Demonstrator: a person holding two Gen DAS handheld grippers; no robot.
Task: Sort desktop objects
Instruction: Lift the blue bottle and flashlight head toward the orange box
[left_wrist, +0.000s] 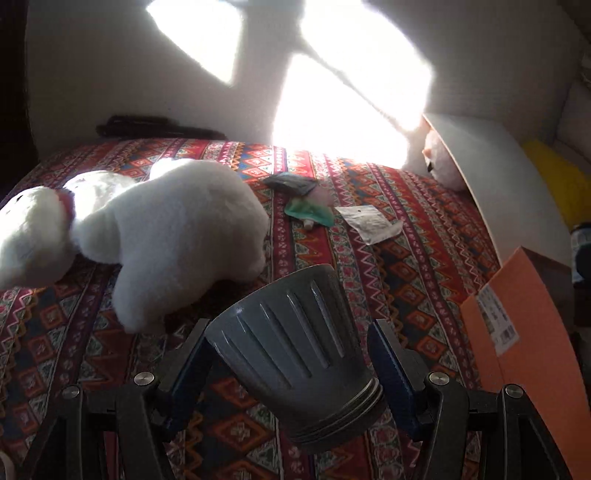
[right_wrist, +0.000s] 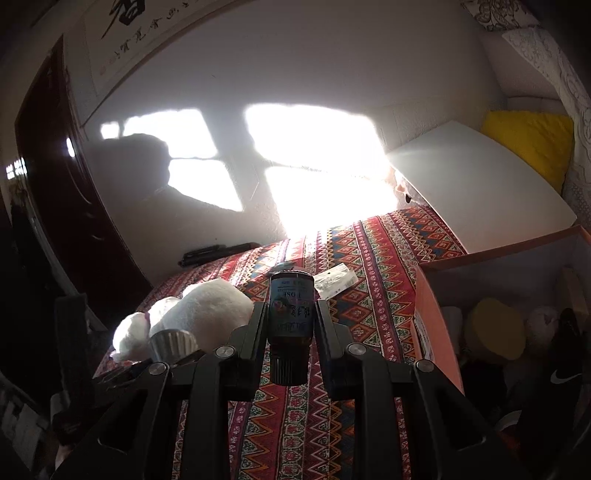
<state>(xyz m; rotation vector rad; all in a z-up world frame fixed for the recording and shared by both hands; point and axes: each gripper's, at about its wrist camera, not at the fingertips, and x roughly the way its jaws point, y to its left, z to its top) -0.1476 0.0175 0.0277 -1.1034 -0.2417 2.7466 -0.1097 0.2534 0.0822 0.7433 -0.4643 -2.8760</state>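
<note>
Gripped between the left gripper's (left_wrist: 291, 354) blue pads, a grey ribbed cup (left_wrist: 295, 365) fills the foreground of the left wrist view, its threaded narrow end toward the camera and its wide mouth tilted away, above a patterned cloth (left_wrist: 417, 280) that covers the desk. Beyond it a white plush bear (left_wrist: 162, 229) lies on its side at left. Farther back, near the middle, sit a dark packet (left_wrist: 290, 183), a green pouch (left_wrist: 310, 214) touching it, and a clear bag (left_wrist: 369, 223) just beside. At right an orange box (left_wrist: 524, 332) stands at the cloth's edge, with a white board (left_wrist: 509, 177) leaning behind it and a second plush (left_wrist: 443, 162) peeking out from under the board. Sunlight glares on the wall

From the right wrist view, the right gripper (right_wrist: 291, 325) is clamped narrowly on a small dark bottle (right_wrist: 291, 314), label upside down, cap toward the camera. It hangs over the cloth (right_wrist: 369, 266). The bear (right_wrist: 199, 314) lies at left, with the cup (right_wrist: 171, 343) low in front of it. The box (right_wrist: 439, 332) is open at right, holding a yellow round thing (right_wrist: 495, 332) and dark items I cannot make out. The bag (right_wrist: 334, 282) lies just past the bottle
</note>
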